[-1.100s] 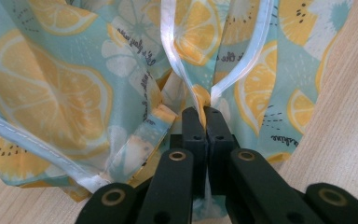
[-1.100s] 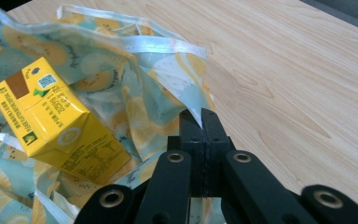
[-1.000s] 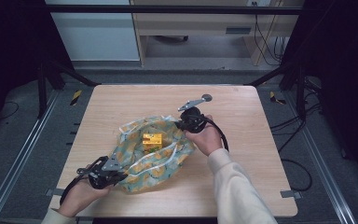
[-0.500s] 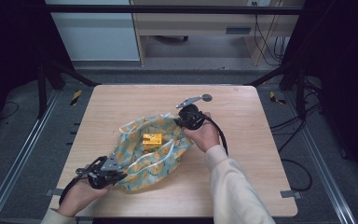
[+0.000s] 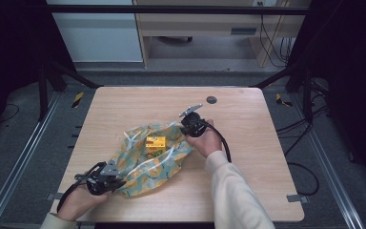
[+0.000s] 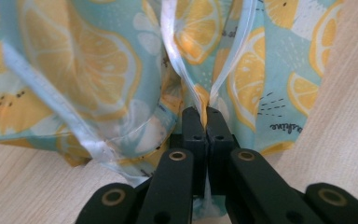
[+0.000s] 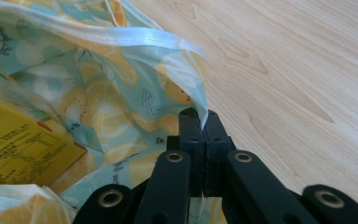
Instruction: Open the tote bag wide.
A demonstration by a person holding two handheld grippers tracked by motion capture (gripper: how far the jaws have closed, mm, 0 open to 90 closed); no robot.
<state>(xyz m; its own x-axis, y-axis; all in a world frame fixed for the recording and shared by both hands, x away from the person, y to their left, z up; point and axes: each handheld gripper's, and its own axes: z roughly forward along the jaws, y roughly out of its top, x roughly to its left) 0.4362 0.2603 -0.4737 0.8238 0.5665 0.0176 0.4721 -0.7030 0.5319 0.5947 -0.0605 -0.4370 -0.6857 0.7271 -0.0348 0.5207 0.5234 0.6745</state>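
Wooden table [image 5: 248, 124] across the middle of the high view, with a small dark round spot [image 5: 211, 99] near its upper edge. On it, left of centre, a lemon-print cloth bag [image 5: 143, 164], lying flat and partly opened. Long axis diagonal: from the lower left of the frame up to the centre, mouth end toward the upper right, as far as can be judged. Inside the opening, at the centre of the frame, a small yellow box [image 5: 155, 141], resting on the fabric.

Left gripper [image 5: 106, 177] at the lower left, jaws pressed together on the bag's white-edged hem; in the left gripper view [image 6: 201, 122] the hem pinched right between the black tips. Right gripper [image 5: 192, 125] at the centre, just beside the bag's upper right corner, jaws also closed on the hem, clear in the right gripper view [image 7: 200, 128].

Possible trouble, only as a judgement: thin slippery hem held at the very tips, so easy to slide out under a stronger pull. Also, with one side lifted too high, box likely to tip and roll out of the open mouth onto the table.
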